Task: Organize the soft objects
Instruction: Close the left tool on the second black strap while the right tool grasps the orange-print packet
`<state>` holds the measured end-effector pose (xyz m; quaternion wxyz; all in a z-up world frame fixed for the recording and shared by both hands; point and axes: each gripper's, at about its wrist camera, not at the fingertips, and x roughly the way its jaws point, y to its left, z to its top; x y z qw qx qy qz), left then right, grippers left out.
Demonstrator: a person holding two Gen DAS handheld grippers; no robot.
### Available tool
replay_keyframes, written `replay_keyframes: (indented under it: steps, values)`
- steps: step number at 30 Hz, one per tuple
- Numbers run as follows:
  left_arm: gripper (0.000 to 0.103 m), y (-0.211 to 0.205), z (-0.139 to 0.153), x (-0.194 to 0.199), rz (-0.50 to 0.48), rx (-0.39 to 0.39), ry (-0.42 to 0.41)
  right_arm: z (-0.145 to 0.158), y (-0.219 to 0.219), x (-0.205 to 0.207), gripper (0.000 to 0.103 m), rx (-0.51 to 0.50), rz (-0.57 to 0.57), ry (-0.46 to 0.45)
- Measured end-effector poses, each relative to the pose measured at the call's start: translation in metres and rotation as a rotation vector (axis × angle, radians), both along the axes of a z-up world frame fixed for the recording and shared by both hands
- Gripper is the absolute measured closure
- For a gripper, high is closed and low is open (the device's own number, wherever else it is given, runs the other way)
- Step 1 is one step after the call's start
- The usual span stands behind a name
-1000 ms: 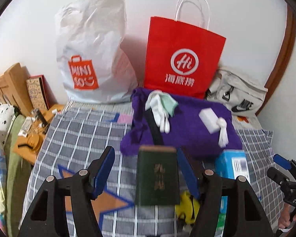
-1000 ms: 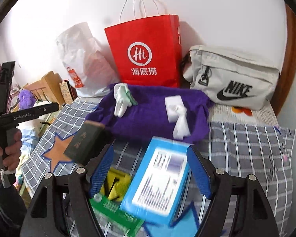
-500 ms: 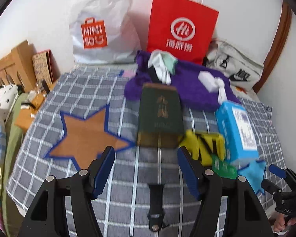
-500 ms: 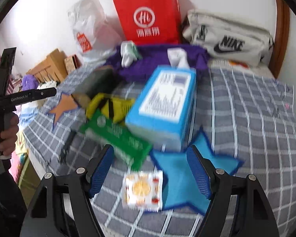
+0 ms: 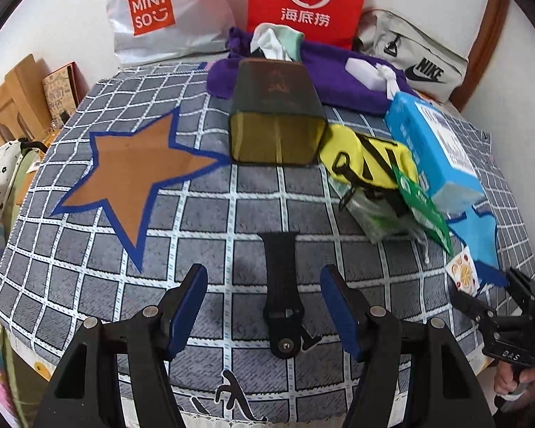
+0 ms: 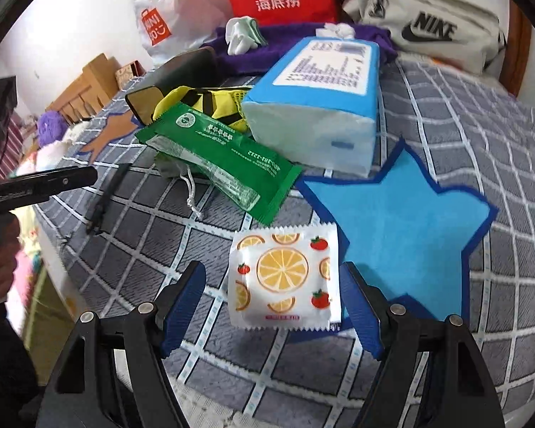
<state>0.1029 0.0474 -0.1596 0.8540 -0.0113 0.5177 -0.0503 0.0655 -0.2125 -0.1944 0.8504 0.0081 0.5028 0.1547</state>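
My left gripper is open, its fingers on either side of a black strap lying on the checked cloth. My right gripper is open, its fingers on either side of a white fruit-print packet. Beyond lie a green packet, a yellow pouch, a blue tissue pack, a dark green box and a purple towel with white cloths on it. A brown star and a blue star mark the cloth.
A Miniso plastic bag, a red paper bag and a grey Nike bag stand against the back wall. Wooden items sit off the left edge. The cloth's front edge is just below both grippers.
Both grippers have pulled back and tilted down toward the near edge of the cloth. The strap now lies between the left fingers and the fruit-print packet between the right fingers.
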Motion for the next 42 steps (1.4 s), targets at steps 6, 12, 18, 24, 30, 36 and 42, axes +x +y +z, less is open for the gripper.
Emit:
replay_keyframes:
  steps: [6, 12, 18, 24, 30, 36, 42]
  values:
    - [0.039, -0.006, -0.01, -0.002, -0.038, -0.004, 0.018, -0.003, 0.006, -0.003, 0.038, -0.083, -0.005, -0.038]
    - [0.044, -0.018, -0.027, 0.001, -0.068, 0.015, 0.046, -0.003, 0.007, -0.002, 0.047, -0.126, -0.011, -0.072]
    - [0.062, -0.024, -0.029, -0.001, -0.072, 0.079, -0.002, -0.002, 0.007, -0.003, 0.057, -0.136, -0.02, -0.085]
    - [0.083, -0.017, -0.028, -0.002, -0.085, 0.063, -0.024, 0.001, 0.004, -0.004, 0.064, -0.114, -0.034, -0.084]
    - [0.083, -0.018, -0.029, 0.003, -0.088, 0.043, -0.041, 0.0, -0.006, -0.001, 0.085, -0.068, -0.048, -0.072]
    - [0.083, -0.017, -0.028, 0.004, -0.082, 0.02, -0.051, 0.003, -0.014, 0.0, 0.088, -0.007, -0.053, -0.062]
    - [0.083, -0.009, -0.024, 0.006, -0.065, -0.002, -0.048, 0.012, -0.017, 0.002, 0.089, -0.003, -0.064, -0.082]
